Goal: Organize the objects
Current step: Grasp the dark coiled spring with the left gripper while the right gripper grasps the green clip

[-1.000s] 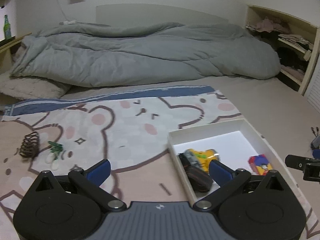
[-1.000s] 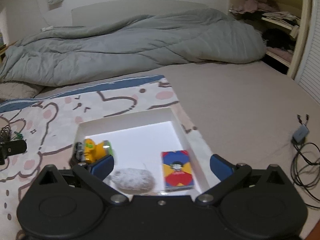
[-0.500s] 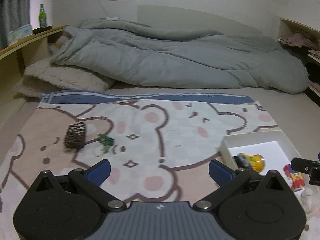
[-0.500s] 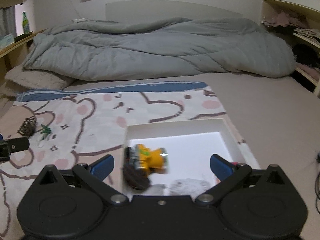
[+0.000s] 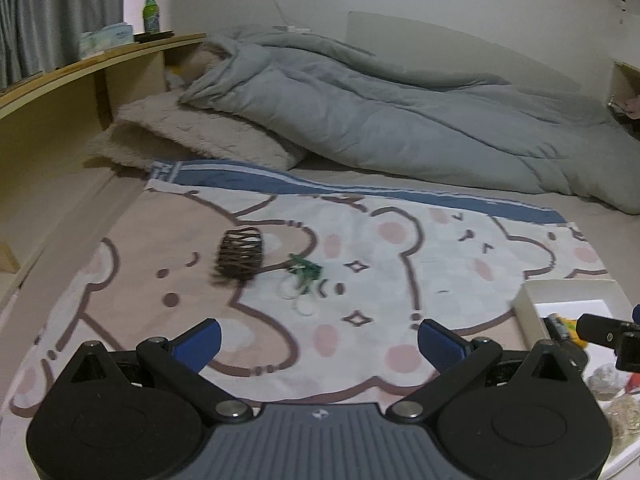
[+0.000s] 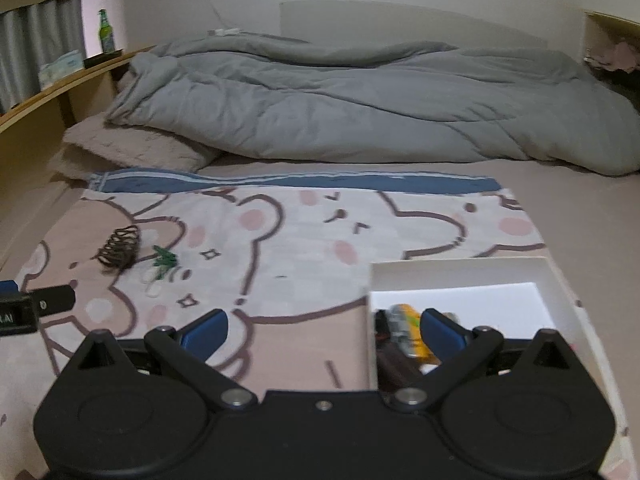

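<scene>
both tongs, left tongs (image 5: 316, 340) and right tongs (image 6: 322, 328), are spread and empty. the dark brown woven wire hair claw (image 5: 240, 258) lies on the bear-print blanket (image 5: 400, 248) at eleven o'clock from the left tongs, the nearer pair, its long axis running toward twelve.

Hair clip (image 5: 239, 255) left of box (image 5: 527, 307)

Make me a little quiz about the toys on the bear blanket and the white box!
1. True or false: the brown wire coil lies inside the white box.
2. Which sits nearest the coil? A) green toy B) yellow toy C) bottle
3. Fill in: both the left gripper and right gripper are ____.

Key: 1 false; 2 A; 3 open.
</scene>
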A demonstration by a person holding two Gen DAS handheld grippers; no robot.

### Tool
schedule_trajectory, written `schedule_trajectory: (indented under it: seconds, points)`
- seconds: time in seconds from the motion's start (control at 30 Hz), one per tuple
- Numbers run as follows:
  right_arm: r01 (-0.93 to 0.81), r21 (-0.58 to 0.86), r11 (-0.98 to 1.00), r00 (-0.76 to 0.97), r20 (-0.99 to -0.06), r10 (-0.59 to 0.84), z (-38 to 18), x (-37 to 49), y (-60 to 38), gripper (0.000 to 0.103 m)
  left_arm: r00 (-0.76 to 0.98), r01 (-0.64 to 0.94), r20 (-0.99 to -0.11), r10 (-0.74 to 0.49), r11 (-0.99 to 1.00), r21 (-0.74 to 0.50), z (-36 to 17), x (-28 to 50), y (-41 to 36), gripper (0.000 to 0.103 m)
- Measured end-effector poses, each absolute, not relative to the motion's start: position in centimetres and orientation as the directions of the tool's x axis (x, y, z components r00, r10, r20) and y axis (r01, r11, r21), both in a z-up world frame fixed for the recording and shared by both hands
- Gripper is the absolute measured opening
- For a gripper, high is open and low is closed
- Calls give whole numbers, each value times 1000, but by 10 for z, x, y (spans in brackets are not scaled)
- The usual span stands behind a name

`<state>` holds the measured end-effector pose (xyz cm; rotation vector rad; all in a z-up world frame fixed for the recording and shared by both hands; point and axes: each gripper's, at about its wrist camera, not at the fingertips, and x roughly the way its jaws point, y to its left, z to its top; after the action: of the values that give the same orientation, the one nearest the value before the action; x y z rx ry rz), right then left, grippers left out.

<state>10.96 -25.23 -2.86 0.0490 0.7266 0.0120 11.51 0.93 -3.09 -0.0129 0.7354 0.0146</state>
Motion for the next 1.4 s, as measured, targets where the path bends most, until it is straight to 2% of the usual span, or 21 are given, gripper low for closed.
schedule_trajectory:
  seconds: [0.6,0.8,1.03,1.27,1.4]
  points:
    - [-58,85,995,748,-656,99,-39,131,-190,103,747,-104,-658,94,994,24,-32,113,72,103]
    - [-54,90,995,751,-652,99,-44,136,-182,103,774,-143,-622,119,990,11,-38,114,84,103]
    - [-17,141,990,790,-604,100,-54,142,-178,103,789,-205,-599,138,978,-45,-42,127,99,103]
    - [-12,226,974,842,-523,131,-67,150,-168,103,801,-254,-559,213,967,4,-48,151,101,103]
    - [-20,217,976,843,-521,133,-72,162,-156,103,803,-284,-554,218,958,-35,-57,168,106,103]
